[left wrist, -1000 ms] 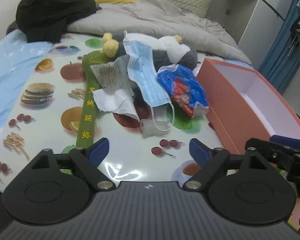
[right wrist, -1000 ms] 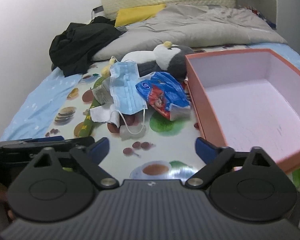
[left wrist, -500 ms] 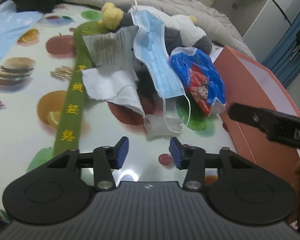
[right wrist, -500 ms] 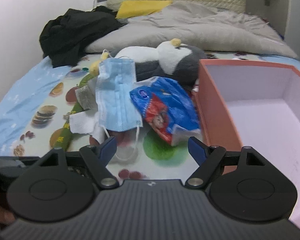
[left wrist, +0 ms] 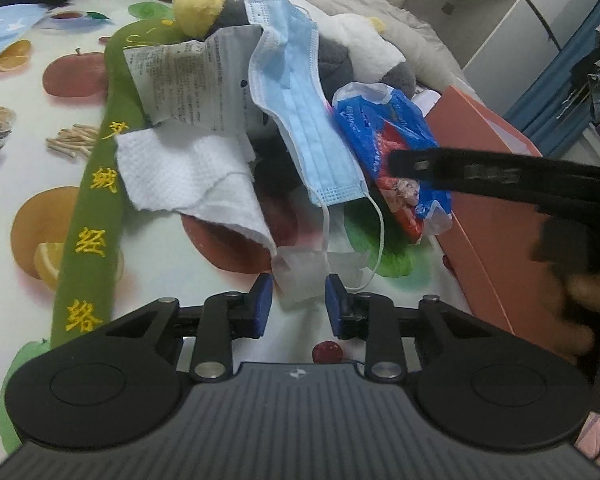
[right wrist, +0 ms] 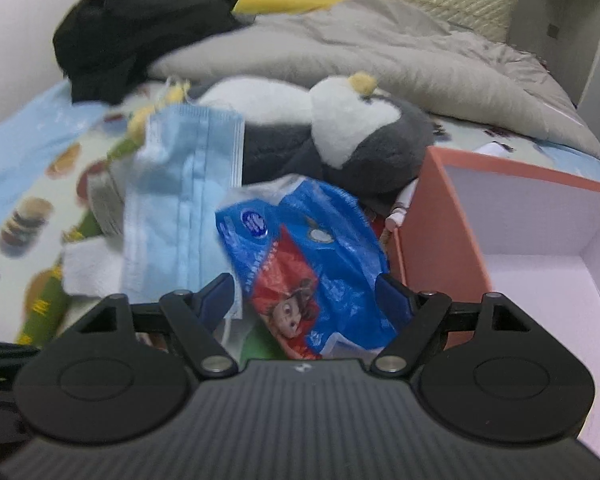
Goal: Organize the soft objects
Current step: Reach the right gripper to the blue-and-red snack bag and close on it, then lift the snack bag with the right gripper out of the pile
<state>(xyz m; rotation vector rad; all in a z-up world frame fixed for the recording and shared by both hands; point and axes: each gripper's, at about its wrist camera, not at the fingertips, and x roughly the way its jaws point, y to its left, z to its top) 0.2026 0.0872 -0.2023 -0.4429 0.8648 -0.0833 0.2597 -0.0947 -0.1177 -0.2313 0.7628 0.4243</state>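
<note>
Fruit-print cloth [left wrist: 20, 152]: face mask [left wrist: 300, 120] overlaps tissue [left wrist: 188, 176], penguin plush [right wrist: 360, 136].

Your left gripper [left wrist: 296, 300] sits low at the frame's centre, its jaws just closing around a clear crumpled plastic piece [left wrist: 300, 276], the blue pads beside it but not plainly pressing. Just above lies a pile: a blue face mask [left wrist: 300, 120], white tissue [left wrist: 188, 176], a printed leaflet [left wrist: 184, 84] and a blue-red snack bag [left wrist: 396, 152]. A green embroidered strap [left wrist: 96, 216] runs down the left. Your right gripper [left wrist: 404, 164] reaches in from the right, over the orange box [left wrist: 488, 224].
</note>
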